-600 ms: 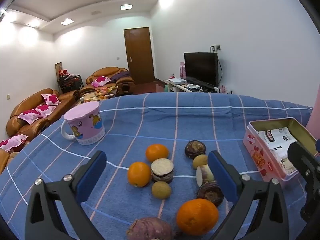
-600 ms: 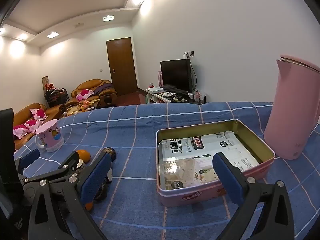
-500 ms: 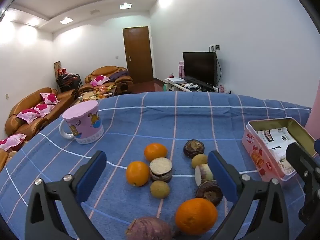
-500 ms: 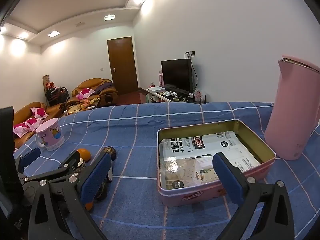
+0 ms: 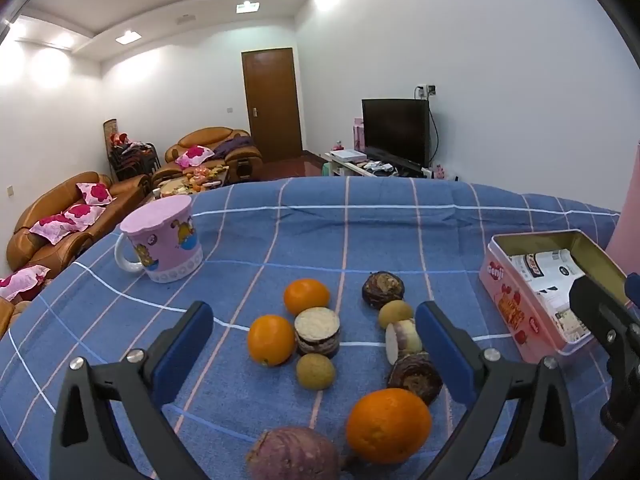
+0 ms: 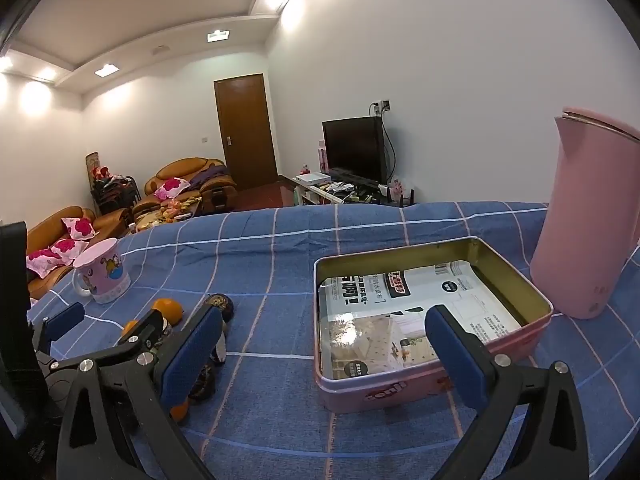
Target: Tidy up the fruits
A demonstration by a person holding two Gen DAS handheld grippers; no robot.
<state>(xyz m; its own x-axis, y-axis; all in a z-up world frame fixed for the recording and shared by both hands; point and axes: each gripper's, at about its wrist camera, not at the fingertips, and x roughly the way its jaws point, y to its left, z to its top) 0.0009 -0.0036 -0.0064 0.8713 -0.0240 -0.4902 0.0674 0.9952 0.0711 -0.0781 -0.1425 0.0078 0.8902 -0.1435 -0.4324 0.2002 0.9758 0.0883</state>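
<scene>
The left tool (image 5: 312, 338) is held wide open, with the oranges (image 5: 270, 340) framed between its fingers at lower centre. The right tool (image 6: 324, 338) is likewise spread open, empty, above the pink tin (image 6: 520, 276) on the bench (image 6: 272, 392).

- The pink rectangular metal tin (image 5: 505, 300) carries the white word "genji" on its side wall, at the corner nearest the fruit, at about 3 o'clock in the left wrist view.
- The printed paper sheet (image 6: 404, 300) lying inside that tin shows large dark characters and smaller lines, too distorted to read.
- The pink cartoon mug (image 5: 166, 246) shows pictures only.
</scene>
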